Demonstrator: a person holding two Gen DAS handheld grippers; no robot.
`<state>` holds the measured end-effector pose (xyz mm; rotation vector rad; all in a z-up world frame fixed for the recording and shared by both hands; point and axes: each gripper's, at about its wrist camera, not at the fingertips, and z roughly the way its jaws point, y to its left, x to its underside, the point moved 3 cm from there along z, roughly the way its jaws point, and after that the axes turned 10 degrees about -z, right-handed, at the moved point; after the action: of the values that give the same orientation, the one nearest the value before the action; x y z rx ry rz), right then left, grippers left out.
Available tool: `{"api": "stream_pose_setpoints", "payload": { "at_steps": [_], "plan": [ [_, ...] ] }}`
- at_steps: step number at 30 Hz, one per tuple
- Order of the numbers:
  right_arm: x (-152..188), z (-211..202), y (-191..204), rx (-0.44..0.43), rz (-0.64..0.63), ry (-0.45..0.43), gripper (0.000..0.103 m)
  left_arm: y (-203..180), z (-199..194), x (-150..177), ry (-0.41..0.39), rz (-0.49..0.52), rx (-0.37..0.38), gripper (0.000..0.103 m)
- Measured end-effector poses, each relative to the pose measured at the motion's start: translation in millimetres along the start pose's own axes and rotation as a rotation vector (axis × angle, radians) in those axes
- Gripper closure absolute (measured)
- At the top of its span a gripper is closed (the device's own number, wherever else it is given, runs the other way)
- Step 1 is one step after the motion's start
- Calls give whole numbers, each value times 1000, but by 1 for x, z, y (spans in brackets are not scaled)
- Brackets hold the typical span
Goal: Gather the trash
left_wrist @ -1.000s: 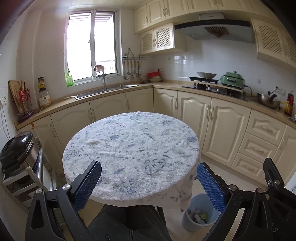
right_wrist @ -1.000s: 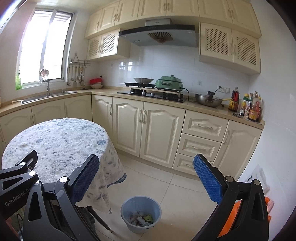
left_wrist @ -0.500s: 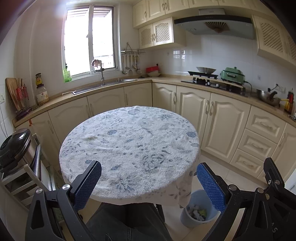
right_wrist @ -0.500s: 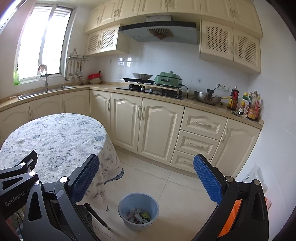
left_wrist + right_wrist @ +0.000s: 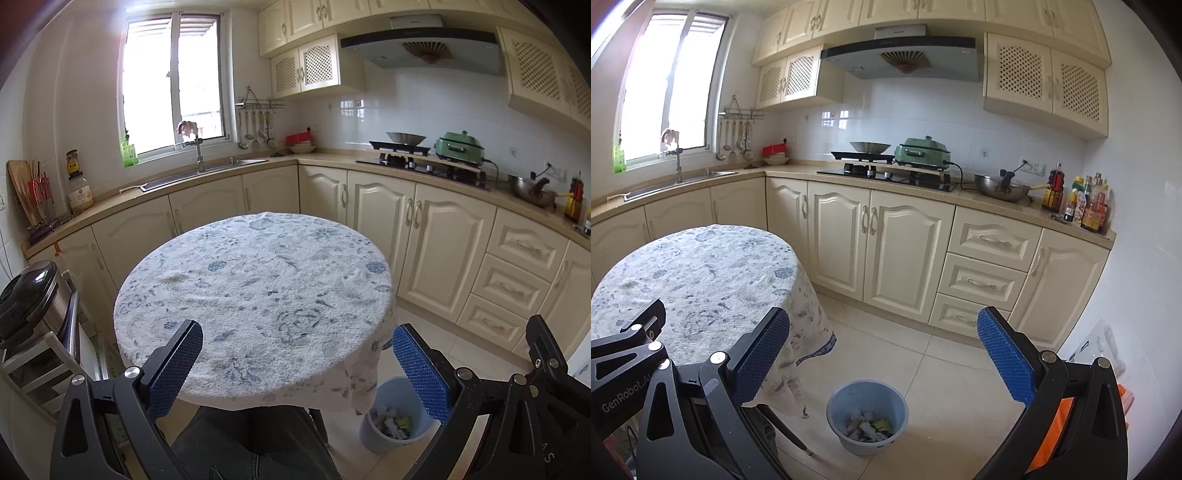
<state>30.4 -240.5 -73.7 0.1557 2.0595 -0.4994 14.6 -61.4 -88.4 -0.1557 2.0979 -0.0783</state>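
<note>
One cloth-covered round table [image 5: 255, 291]; cream kitchen cabinets [image 5: 879, 251]

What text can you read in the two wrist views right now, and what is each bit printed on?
"GenRobot.AI", last letters partly cut off: on the left gripper body, seen at the lower left of the right wrist view.
"A S": on the dark frame at the left wrist view's right edge.
Range hood badge: too small.
Sauce bottles labels: blurred.
Jar label: unreadable.
Right gripper: no text visible.

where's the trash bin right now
The blue trash bin sits on the tiled floor, low centre in the right wrist view, just right of the cloth-covered round table, with trash already inside.
</note>
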Motion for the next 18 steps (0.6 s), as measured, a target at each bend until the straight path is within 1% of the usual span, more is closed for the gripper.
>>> {"api": "stream_pose_setpoints", "payload": {
  "at_steps": [5, 18],
  "plan": [
    [1, 1, -1, 6, -2, 5, 0, -1, 1, -1, 10, -2, 3, 1],
    [-1, -1, 1, 8, -5, 5, 0, -1, 1, -2, 4, -9, 0, 1]
  ]
}}
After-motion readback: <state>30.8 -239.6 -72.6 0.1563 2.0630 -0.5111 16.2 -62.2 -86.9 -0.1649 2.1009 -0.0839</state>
